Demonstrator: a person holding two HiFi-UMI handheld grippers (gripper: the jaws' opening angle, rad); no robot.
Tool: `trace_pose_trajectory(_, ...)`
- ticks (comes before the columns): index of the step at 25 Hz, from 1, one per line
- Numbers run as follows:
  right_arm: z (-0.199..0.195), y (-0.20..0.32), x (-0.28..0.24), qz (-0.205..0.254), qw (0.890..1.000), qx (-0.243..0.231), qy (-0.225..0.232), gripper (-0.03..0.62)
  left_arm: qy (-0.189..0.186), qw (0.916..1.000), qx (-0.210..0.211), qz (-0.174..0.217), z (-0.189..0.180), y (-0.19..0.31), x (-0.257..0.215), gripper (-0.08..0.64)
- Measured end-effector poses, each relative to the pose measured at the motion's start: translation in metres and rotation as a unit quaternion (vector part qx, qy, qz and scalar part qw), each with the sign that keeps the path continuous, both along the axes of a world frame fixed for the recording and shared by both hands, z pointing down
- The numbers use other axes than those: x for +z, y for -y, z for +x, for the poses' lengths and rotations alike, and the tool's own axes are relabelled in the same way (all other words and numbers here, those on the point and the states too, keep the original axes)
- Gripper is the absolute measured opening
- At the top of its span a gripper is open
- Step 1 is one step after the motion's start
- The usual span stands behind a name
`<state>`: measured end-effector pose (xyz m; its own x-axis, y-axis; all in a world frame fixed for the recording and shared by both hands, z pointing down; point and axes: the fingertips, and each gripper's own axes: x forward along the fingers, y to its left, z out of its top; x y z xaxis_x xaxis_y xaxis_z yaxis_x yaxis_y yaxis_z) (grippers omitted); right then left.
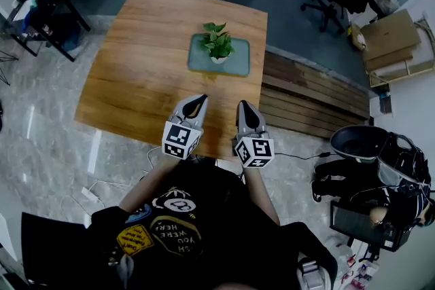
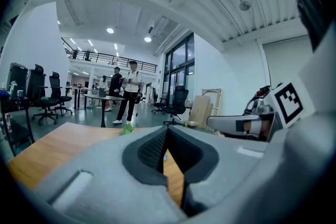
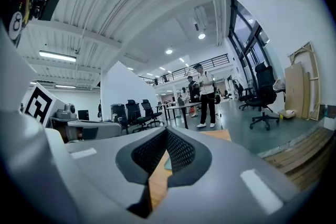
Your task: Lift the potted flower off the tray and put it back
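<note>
**A:** Where is the flower (image 1: 217, 44)?

**B:** In its white pot on the tray (image 1: 239, 65), upright, at the far side of the table (image 1: 136, 71). Nothing touches it.

**A:** And the grippers?

**B:** Both are over the table's near edge, side by side, pointing toward the tray. The left gripper (image 1: 198, 100) sits a little left of the flower's line and the right gripper (image 1: 245, 106) a little right of it, so the flower lies ahead of them, between the two lines and well apart from both.

**A:** What are the fingers doing?

**B:** They are together on both. In the left gripper view the dark pads meet at the tips and only table wood shows through the slit below them. The right gripper view shows the same: pads pressed tip to tip, nothing between them.

**A:** Can the flower be seen from the grippers?

**B:** In the left gripper view a scrap of green leaf pokes up just over the left jaw's edge, left of the tips. From the right gripper's camera I can't pick the flower out.
</note>
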<state>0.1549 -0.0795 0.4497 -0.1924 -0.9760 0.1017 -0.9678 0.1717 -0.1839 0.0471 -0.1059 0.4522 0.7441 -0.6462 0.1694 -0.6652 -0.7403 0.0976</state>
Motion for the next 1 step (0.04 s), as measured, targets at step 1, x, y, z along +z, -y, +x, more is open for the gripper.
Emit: trace_pose_trajectory(1, 0.0002, -0.0003, -0.0004, -0.001, 1.0, 0.0, 0.0, -0.002, 0.0, 1.0, -0.001, -0.001, -0.0001, 0.0005, -0.0003, 0.003)
